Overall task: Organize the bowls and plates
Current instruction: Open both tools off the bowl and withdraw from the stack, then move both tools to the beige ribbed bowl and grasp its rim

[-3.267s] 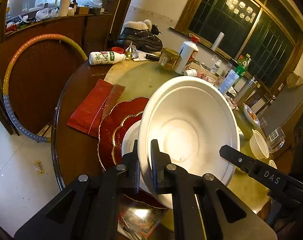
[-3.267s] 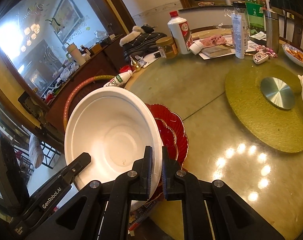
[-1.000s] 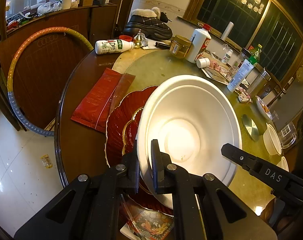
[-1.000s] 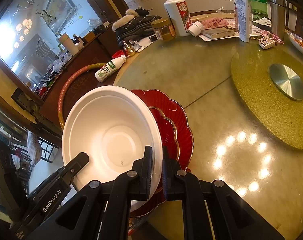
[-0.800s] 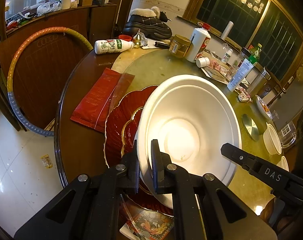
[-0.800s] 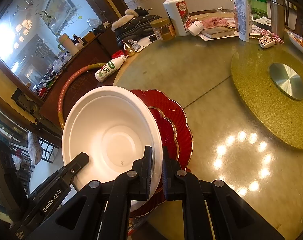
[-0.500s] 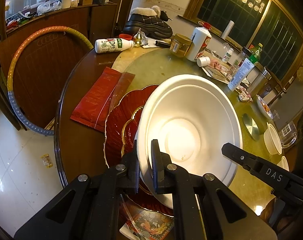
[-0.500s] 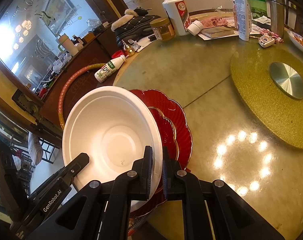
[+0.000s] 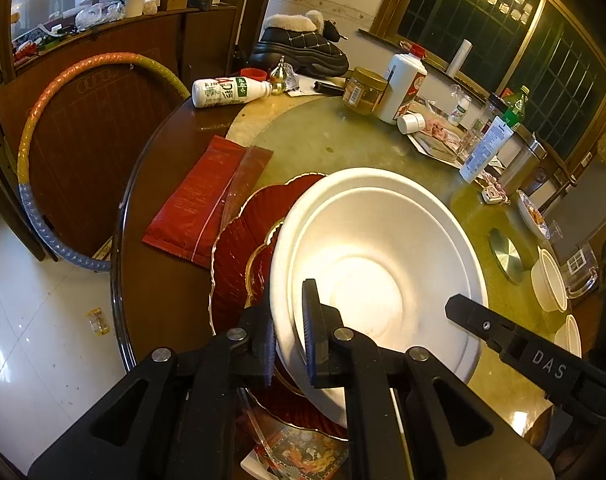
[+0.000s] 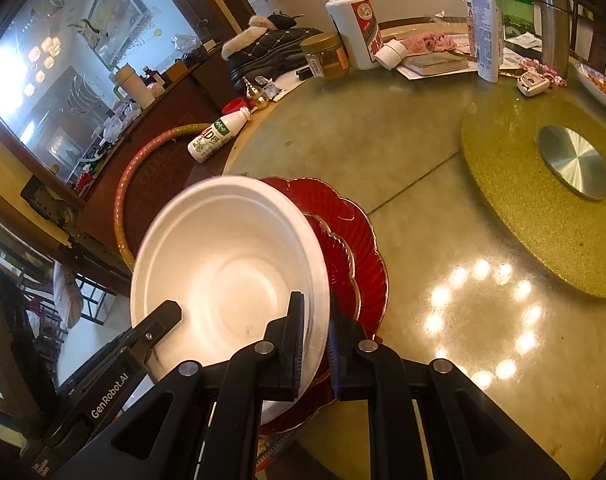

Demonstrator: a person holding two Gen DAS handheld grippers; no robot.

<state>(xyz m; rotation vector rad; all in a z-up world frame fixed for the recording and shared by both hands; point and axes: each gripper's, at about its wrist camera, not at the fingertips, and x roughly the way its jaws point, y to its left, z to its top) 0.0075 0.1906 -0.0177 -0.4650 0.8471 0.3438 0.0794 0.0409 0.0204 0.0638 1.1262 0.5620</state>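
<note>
A large white bowl [image 9: 383, 264] sits over two stacked red scalloped plates [image 9: 239, 248] near the table's front edge. My left gripper [image 9: 287, 334] straddles the bowl's near-left rim with its jaws slightly parted. My right gripper [image 10: 315, 326] straddles the opposite rim of the same bowl [image 10: 231, 264], jaws also slightly parted. The red plates [image 10: 359, 248] show beyond the bowl in the right wrist view. Two small white bowls [image 9: 551, 280] stand at the far right.
A red packet [image 9: 199, 208] lies left of the plates. A yellow turntable [image 10: 543, 184] with a metal disc is to the right. Bottles, a jar and a boot [image 9: 303, 48] crowd the far edge. A hoop [image 9: 35, 152] leans beside the table.
Both grippers' jaws have opened a little around the white bowl's rim. The bowl has stayed over the red plates.
</note>
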